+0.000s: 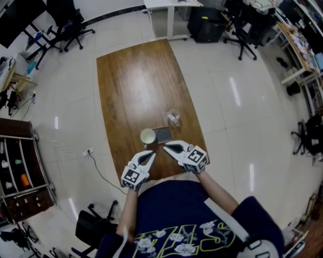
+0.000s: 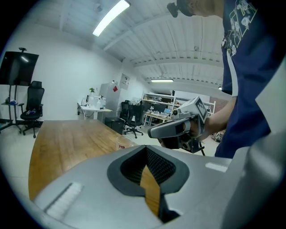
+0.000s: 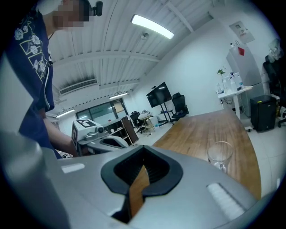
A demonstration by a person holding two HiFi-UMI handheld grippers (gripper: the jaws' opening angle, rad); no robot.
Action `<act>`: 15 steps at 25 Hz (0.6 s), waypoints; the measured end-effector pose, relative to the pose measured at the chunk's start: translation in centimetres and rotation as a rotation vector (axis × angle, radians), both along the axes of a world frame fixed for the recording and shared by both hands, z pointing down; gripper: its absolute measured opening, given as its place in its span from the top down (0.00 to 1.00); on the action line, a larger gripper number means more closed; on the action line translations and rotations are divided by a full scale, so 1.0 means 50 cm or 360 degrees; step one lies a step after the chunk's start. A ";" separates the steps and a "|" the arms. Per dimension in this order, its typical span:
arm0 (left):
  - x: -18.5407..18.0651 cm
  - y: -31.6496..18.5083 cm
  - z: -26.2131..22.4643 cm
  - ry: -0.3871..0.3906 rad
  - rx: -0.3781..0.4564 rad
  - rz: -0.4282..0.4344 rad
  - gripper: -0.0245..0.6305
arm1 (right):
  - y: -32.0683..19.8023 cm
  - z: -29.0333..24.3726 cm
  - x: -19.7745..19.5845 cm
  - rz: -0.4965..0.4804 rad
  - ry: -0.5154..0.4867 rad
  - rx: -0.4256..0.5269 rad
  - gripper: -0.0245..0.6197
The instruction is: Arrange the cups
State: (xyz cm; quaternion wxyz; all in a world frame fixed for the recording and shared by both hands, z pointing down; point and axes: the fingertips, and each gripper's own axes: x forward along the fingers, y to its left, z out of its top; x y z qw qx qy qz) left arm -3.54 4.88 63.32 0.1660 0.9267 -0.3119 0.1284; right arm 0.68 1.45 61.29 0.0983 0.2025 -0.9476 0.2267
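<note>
On the near end of the wooden table [image 1: 131, 85] stand a cream cup [image 1: 148, 136], a dark flat rectangle [image 1: 162, 134] beside it, and a clear glass [image 1: 173, 118] a little farther off. My left gripper [image 1: 151, 154] hovers just short of the cream cup, shut and empty. My right gripper [image 1: 167, 147] sits near the dark rectangle, also shut with nothing in it. The left gripper view shows shut jaws [image 2: 149, 179], the right gripper [image 2: 178, 127] and a clear cup [image 2: 124, 142] half hidden. In the right gripper view, shut jaws [image 3: 138, 183] point past the glass [image 3: 220, 154].
The far half of the table is bare wood. Office chairs [image 1: 70, 25] and a white desk [image 1: 169, 10] stand beyond it, a shelf unit [image 1: 20, 171] at the left. A cable [image 1: 101, 171] runs over the tiled floor by the table's left edge.
</note>
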 end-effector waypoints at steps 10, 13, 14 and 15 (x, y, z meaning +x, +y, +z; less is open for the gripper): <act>0.006 0.008 -0.001 -0.0049 -0.0002 0.0025 0.96 | -0.054 0.016 0.032 0.0002 0.0089 0.0103 0.74; -0.001 0.010 0.000 -0.0051 -0.0009 0.0003 0.96 | -0.079 0.000 0.031 0.0023 0.0119 0.0117 0.61; -0.002 0.012 0.001 -0.0048 -0.0014 -0.0009 0.96 | -0.089 0.004 0.035 0.0036 0.0153 0.0143 0.53; -0.003 0.013 0.002 -0.0051 -0.0017 -0.0019 0.96 | -0.100 0.017 0.044 0.0050 0.0201 0.0182 0.49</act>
